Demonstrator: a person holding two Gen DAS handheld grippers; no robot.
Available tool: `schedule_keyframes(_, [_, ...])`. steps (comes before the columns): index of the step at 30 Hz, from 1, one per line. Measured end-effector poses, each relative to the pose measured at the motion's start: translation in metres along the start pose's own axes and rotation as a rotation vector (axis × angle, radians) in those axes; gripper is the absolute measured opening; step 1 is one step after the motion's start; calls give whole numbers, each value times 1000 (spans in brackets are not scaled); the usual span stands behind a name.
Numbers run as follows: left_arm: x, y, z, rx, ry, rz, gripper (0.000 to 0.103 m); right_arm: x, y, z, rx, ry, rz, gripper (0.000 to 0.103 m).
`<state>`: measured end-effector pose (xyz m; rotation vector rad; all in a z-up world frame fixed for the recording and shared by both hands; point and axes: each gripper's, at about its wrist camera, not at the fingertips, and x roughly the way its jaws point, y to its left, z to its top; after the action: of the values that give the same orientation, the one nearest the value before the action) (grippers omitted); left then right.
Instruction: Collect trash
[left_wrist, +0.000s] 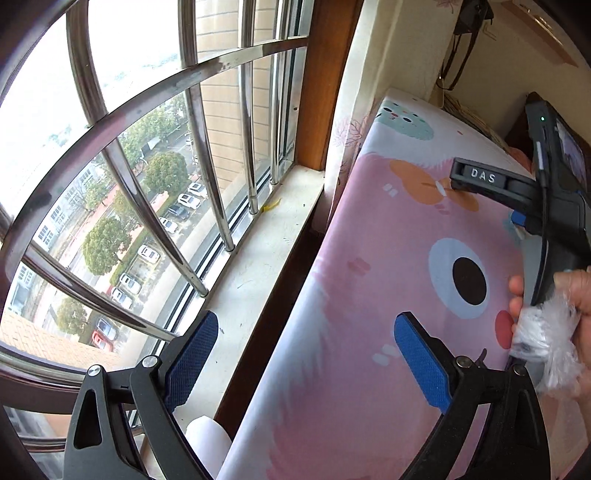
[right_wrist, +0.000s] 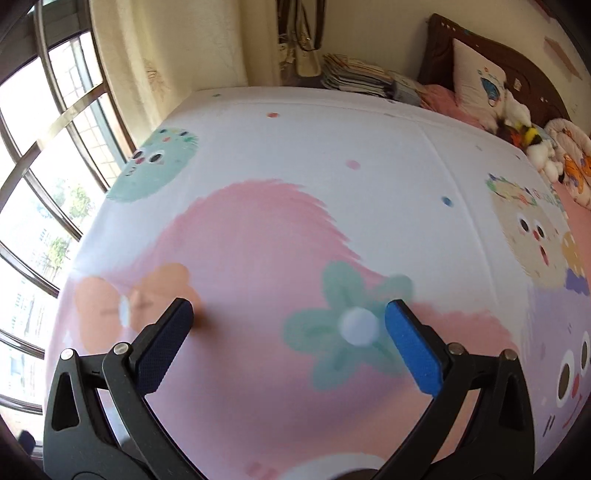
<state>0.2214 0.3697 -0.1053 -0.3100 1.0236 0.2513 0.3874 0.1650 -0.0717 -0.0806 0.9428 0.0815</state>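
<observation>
A small white scrap (left_wrist: 441, 187) lies on the cartoon-print bed sheet (left_wrist: 369, 295), on the orange bow of the print. In the left wrist view it sits just beside the tip of the right gripper (right_wrist: 288, 321), outside its fingers rather than between them. In the right wrist view the same scrap shows as a blurred pale sliver to the left of the left-hand pad (right_wrist: 162, 347). The jaws there stand wide apart with only sheet between them (the white disc near the other pad is the centre of a printed flower).

The right gripper reaches in low over the bed from the right, its finger pointing toward the window (left_wrist: 110, 184). The person's hand (left_wrist: 576, 295) grips its handle with a crumpled clear plastic bag (left_wrist: 546, 332) bunched in the same grasp. The left gripper (left_wrist: 306, 332) hangs above the gap between the windowsill (left_wrist: 258, 258) and the bed edge, spread wide and empty.

The scrap is a short strip lying flat. In the left wrist view its long axis runs from upper left to lower right, roughly in line with the right gripper's finger. A yellow scrap (left_wrist: 269, 206) lies on the sill by the bars, well apart from both grippers.
</observation>
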Motion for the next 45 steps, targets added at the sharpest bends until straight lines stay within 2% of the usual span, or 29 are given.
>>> schedule_keyframes(3, [-2, 5, -2, -31, -9, 2, 98, 7, 32, 11, -26, -23, 18, 103])
schedule_keyframes(6, [-8, 10, -5, -56, -32, 0, 98, 10, 48, 15, -19, -28, 12, 103])
schedule_keyframes(11, [-12, 11, -8, -73, -49, -1, 98, 12, 49, 15, -15, -29, 14, 103])
schedule_keyframes(19, [-7, -4, -6, -40, -70, 11, 98, 12, 48, 15, -15, -29, 14, 103])
schedule_keyframes(26, [7, -5, -3, -71, -66, 7, 98, 12, 48, 15, -15, -29, 14, 103])
schedule_keyframes(34, [20, 16, -3, -214, -6, -133, 98, 13, 47, 15, -15, -29, 14, 103])
schedule_keyframes(45, [23, 17, -4, -222, -4, -149, 98, 13, 48, 15, -15, -29, 14, 103])
